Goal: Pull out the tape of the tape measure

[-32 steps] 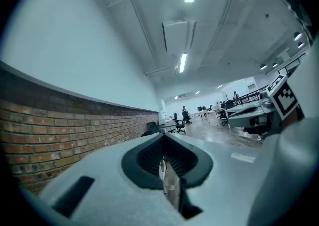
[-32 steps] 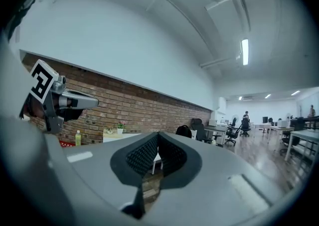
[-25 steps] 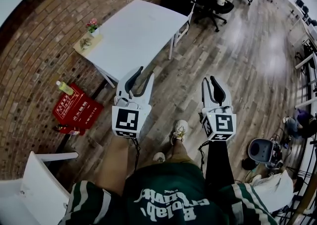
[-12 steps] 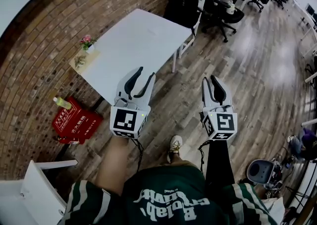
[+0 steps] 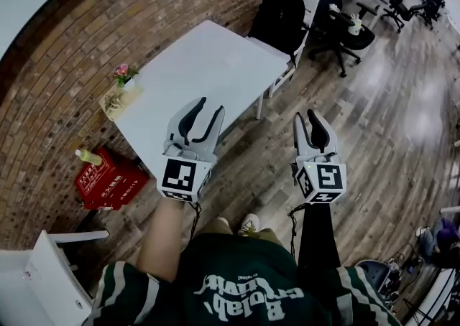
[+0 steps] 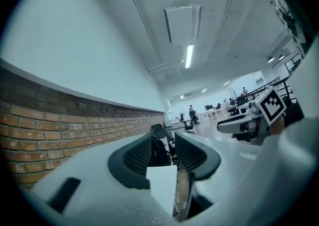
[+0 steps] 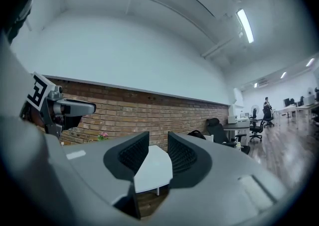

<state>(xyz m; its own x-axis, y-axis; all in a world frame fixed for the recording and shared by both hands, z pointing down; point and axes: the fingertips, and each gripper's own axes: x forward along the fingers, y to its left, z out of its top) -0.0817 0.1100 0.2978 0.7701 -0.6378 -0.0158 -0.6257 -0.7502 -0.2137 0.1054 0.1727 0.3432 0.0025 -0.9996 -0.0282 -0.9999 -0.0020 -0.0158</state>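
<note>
I see no tape measure in any view. A white table (image 5: 208,66) stands ahead by the brick wall, and both grippers are held in the air short of it. My left gripper (image 5: 205,113) hovers over the table's near corner with its jaws wide apart and nothing between them. My right gripper (image 5: 307,120) hangs over the wooden floor to the right of the table; its jaws are opening and empty. Between the jaws of the left gripper (image 6: 163,143) and of the right gripper (image 7: 158,150) only the distant table shows.
A small pot of pink flowers (image 5: 123,73) and a tan mat (image 5: 118,102) sit at the table's left end. A red box (image 5: 108,177) with a bottle (image 5: 88,157) lies by the wall. A black backpack (image 5: 282,8) rests on a chair behind the table. A white chair (image 5: 43,281) is at the lower left.
The person has stepped toward the table, which now lies closer under the grippers. The left jaws have spread wider. The right jaws have parted a little.
</note>
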